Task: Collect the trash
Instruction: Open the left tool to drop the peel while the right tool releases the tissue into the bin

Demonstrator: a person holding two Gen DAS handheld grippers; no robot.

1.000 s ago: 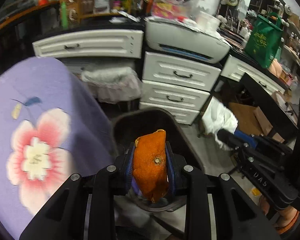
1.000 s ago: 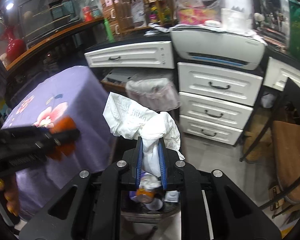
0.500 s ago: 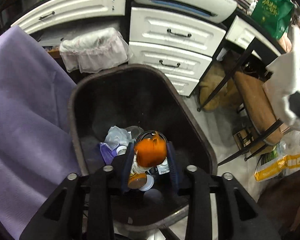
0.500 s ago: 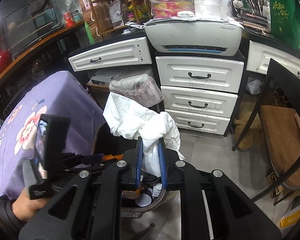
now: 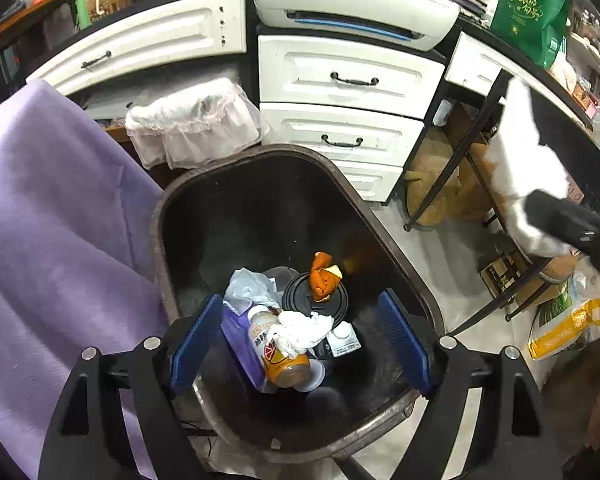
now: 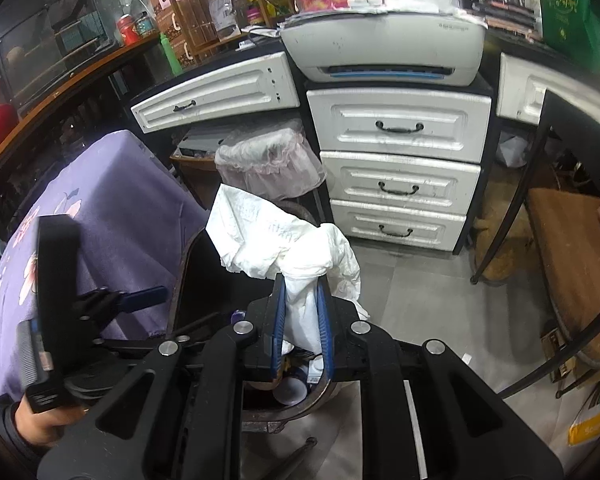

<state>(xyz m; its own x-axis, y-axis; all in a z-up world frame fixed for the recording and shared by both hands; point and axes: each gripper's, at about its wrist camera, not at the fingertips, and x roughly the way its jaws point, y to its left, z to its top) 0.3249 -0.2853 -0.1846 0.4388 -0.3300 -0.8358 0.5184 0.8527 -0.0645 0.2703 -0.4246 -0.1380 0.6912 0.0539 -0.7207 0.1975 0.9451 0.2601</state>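
Trash already fills the bottom of the dark bin in the left wrist view: an orange peel lies on a black lid, with a juice bottle and a crumpled tissue nearer. The left gripper hangs over the bin's near part, jaws spread wide and holding nothing; at far right a white paper wad shows outside the rim. In the right wrist view, the right gripper is clamped on that white paper wad, which billows up and to the left above the fingers. The bin lies directly below and slightly left of it, so the right hand looks nearer to the next drop, likely straight down.
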